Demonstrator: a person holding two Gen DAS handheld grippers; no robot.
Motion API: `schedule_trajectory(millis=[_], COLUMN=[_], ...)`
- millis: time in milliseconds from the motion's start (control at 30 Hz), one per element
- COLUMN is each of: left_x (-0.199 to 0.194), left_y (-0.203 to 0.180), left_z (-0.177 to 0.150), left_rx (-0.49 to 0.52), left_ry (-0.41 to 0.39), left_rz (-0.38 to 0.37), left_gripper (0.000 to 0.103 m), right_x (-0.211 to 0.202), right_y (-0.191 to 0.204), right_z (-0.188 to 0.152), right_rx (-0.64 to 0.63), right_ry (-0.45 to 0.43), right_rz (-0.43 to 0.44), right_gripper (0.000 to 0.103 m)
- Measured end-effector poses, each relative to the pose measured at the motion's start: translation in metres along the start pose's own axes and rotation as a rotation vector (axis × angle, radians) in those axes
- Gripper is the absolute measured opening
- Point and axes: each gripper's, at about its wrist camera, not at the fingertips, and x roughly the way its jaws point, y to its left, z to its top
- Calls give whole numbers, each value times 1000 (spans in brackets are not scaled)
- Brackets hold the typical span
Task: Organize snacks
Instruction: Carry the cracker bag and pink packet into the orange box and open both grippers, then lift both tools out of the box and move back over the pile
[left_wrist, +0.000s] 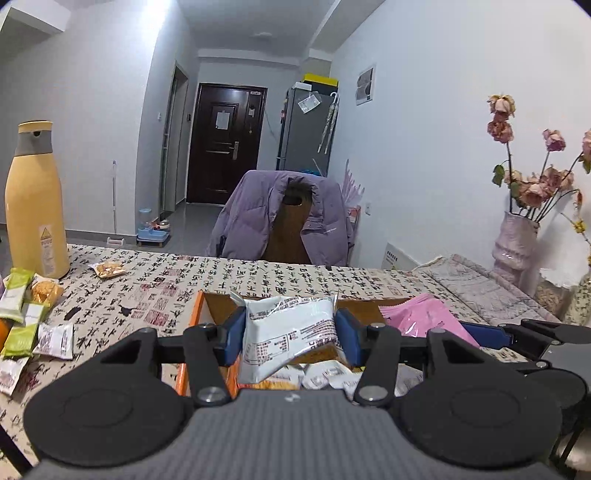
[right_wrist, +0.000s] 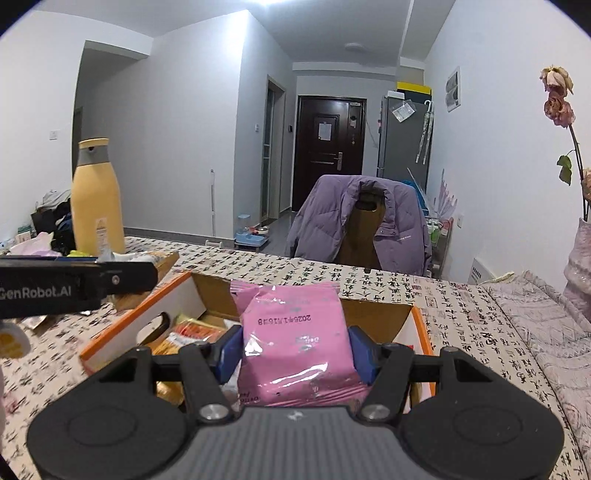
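Note:
My left gripper (left_wrist: 291, 332) is shut on a white snack packet (left_wrist: 288, 328), held above an orange-rimmed cardboard box (left_wrist: 201, 314) that has several packets inside. My right gripper (right_wrist: 295, 347) is shut on a pink snack packet (right_wrist: 295, 332), also held over the same box (right_wrist: 136, 310). In the left wrist view the pink packet (left_wrist: 424, 314) and the right gripper's blue pad and black frame show at the right. In the right wrist view the left gripper's black body (right_wrist: 74, 284) crosses the left side. Loose green and white packets (left_wrist: 26, 317) lie on the tablecloth at the left.
A tall yellow bottle (left_wrist: 35, 206) stands at the table's left. One small snack (left_wrist: 109, 269) lies near it. A vase of dried flowers (left_wrist: 517, 236) stands at the right on a folded cloth. A chair with a purple jacket (left_wrist: 280, 218) faces the far table edge.

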Motion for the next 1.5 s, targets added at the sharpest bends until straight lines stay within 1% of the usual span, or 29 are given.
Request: schedule_trajectory(millis=[200,300,367,500,633,700,767,800,833,867,900,933,1000,1067,1233,1500], left_x=[33,48,55,65,66,65,65,65,64,62,59,57,52,51,52,44], left_y=[4,6,6,7,9,11,14,16,17,19,20,21,22,22,21,15], left_z=[4,-2,-9,-21,-25,-28,-30,-30,-30,-30,-30,-29,-29,-27,-26,-19], left_rx=[-23,-30,-17,12,24,19,4,-4,-12,-19,-29,-38,-47,-49,-45,-45], left_ry=[1,5,7,33,31,29,29,26,19,9,-6,-23,-51,-53,-55,-87], left_rz=[54,82,96,102,94,77,62,63,63,63,65,68,75,64,73,76], left_gripper=[53,53,53,53,54,58,71,73,78,86,91,103,103,103,103,103], right_x=[31,43,47,50,57,55,53,52,52,51,51,50,49,49,50,47], right_y=[-3,-2,-1,1,-1,-2,-4,-6,-7,-8,-10,-11,-13,-15,-16,-16], right_z=[0,-6,-11,-22,-27,-28,-29,-29,-29,-29,-29,-30,-30,-31,-33,-28], right_rx=[17,25,15,-14,-17,-8,3,7,14,19,21,28,41,50,50,41], right_ry=[7,16,12,-17,12,16,11,9,6,2,-1,-5,-11,-13,-9,-15], right_rz=[-21,-26,-38,-50,-46,-41,-30,-28,-34,-39,-42,-47,-57,-63,-71,-82], right_gripper=[60,60,60,60,61,61,63,72,86,92,98,101,103,103,103,103])
